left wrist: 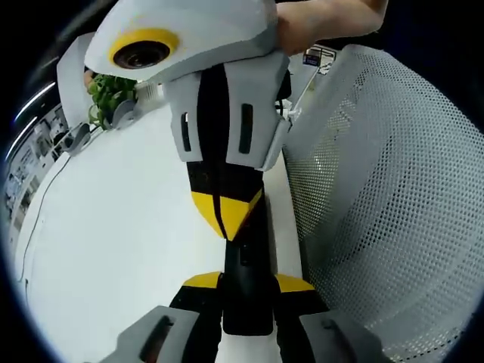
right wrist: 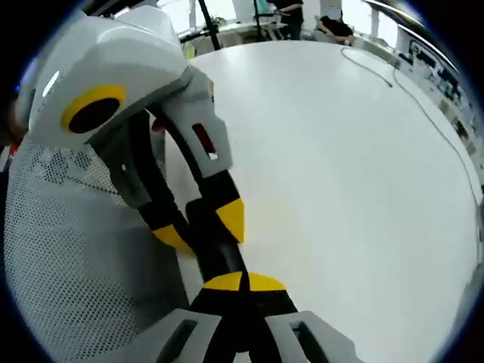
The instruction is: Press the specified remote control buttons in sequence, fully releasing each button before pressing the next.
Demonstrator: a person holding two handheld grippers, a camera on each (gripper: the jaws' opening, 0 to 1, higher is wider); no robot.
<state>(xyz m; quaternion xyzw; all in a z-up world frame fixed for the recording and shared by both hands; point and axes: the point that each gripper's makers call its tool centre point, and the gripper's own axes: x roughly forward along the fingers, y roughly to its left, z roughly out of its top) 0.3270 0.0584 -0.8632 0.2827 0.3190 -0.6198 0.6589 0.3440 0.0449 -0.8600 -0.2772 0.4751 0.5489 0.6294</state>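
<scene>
The left tool (left wrist: 248,281) is open just wide enough to hold a long black remote control (left wrist: 246,257). Its two yellow tips sit on either side of the remote and squeeze it. The remote sticks out past the tips, up off the big white surface (left wrist: 113,227).

The right tool (left wrist: 227,215) comes down from the top of the left gripper view. Its two yellow tips are pressed tight together with nothing between them. They make one point, and that point sits on the far end of the remote and looks like it touches it.

In the right gripper view, the right tool (right wrist: 243,283) has its tips together at the bottom. Just past them is the remote (right wrist: 219,261), held by the left tool (right wrist: 200,228).

A white mesh panel full of little holes (left wrist: 393,189) stands right beside the tools. A green leafy plant (left wrist: 106,94) sits far back on the surface. A thin cable (right wrist: 393,79) lies across the far part of the surface.
</scene>
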